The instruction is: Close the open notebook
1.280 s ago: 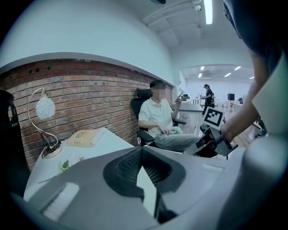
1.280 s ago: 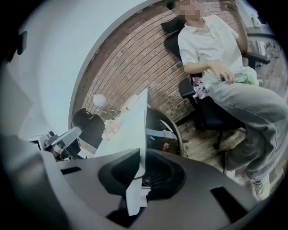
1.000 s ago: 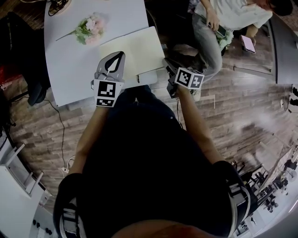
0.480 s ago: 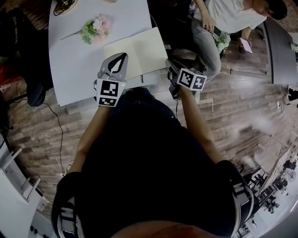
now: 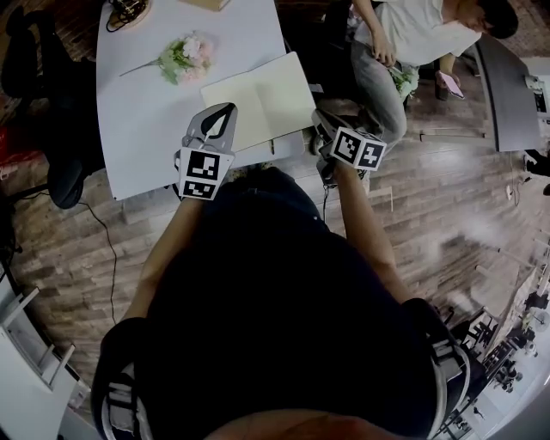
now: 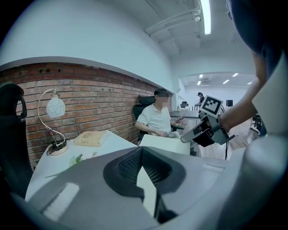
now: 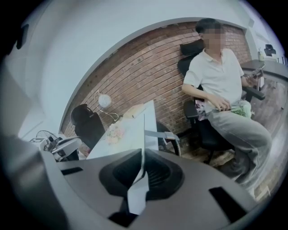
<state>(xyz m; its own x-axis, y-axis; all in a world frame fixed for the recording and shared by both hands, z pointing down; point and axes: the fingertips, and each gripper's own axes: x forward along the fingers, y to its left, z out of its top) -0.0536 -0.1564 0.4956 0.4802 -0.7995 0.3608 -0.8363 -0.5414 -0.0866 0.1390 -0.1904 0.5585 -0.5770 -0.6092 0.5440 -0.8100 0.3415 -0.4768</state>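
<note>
The open cream notebook (image 5: 258, 94) lies near the front edge of the white table (image 5: 146, 112). My right gripper (image 5: 318, 116) is at its right edge. In the right gripper view a thin sheet of the notebook (image 7: 143, 128) runs edge-on between the jaws of the right gripper (image 7: 143, 164), which have just been closing and now pinch it. That side of the notebook (image 6: 164, 143) stands raised in the left gripper view. My left gripper (image 5: 227, 110) hovers over the notebook's near left part, its tips together and nothing visibly between its pads (image 6: 155, 173).
A pink flower bunch (image 5: 185, 56), a lamp base (image 5: 129, 10) and a tan book (image 5: 206, 3) sit further back on the table. A person in a white shirt (image 5: 404, 34) sits right of it. A dark chair (image 5: 64, 172) stands at the left.
Both grippers have edged forward towards the notebook. The right gripper has risen a little at the notebook's right edge.
</note>
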